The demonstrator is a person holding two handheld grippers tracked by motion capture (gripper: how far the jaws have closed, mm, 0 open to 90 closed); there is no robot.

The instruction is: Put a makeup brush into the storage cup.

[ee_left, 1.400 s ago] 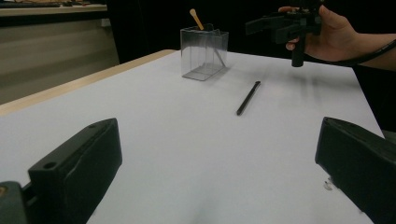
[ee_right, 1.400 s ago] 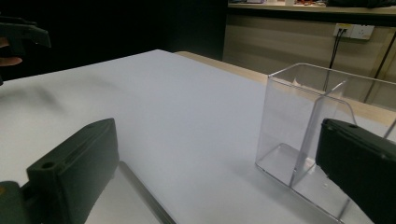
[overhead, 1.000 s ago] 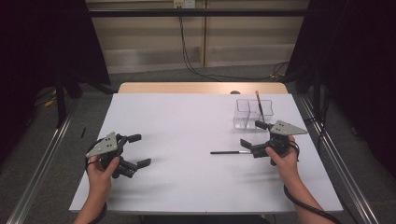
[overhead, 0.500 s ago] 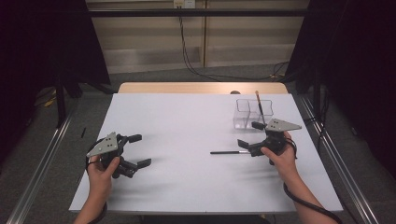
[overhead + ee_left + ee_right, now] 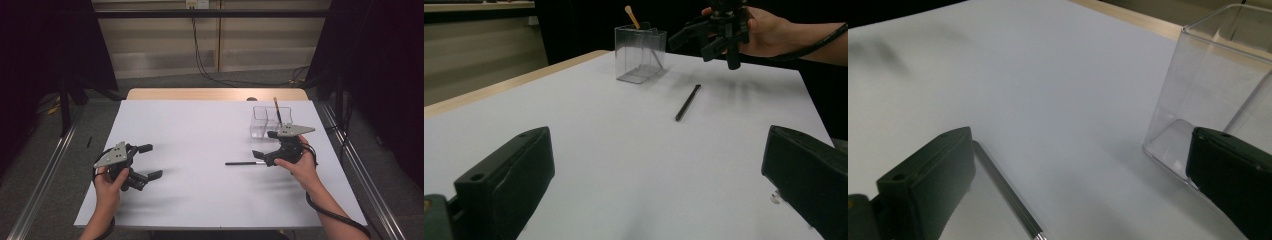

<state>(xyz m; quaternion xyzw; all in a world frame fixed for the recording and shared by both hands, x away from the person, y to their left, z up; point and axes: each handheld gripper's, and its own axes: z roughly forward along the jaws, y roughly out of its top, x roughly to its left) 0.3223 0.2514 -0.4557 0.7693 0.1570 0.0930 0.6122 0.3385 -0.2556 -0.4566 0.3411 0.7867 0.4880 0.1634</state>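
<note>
A thin black pen (image 5: 244, 163) lies flat on the white table (image 5: 200, 130). My right gripper (image 5: 263, 144) hovers just over the pen's right end, open, with nothing between its jaws. In the right gripper view the pen (image 5: 1007, 196) lies beside the left jaw, and my right gripper (image 5: 1080, 145) faces the clear box (image 5: 1218, 85). That clear two-part box (image 5: 265, 122) stands behind the right hand and holds an upright wooden-handled brush (image 5: 276, 110). My left gripper (image 5: 153, 161) rests open at the near left. The left gripper view shows my left gripper (image 5: 656, 145), the pen (image 5: 687, 102) and the box (image 5: 639, 55).
A wooden strip (image 5: 215, 94) runs along the table's far edge. Metal rails (image 5: 360, 170) flank both sides, with dark curtains behind. The person's right hand and its gripper (image 5: 719, 32) hang above the table in the left gripper view.
My right gripper has lifted slightly and shifted toward the clear box; the pen stays on the table. The left gripper has not moved.
</note>
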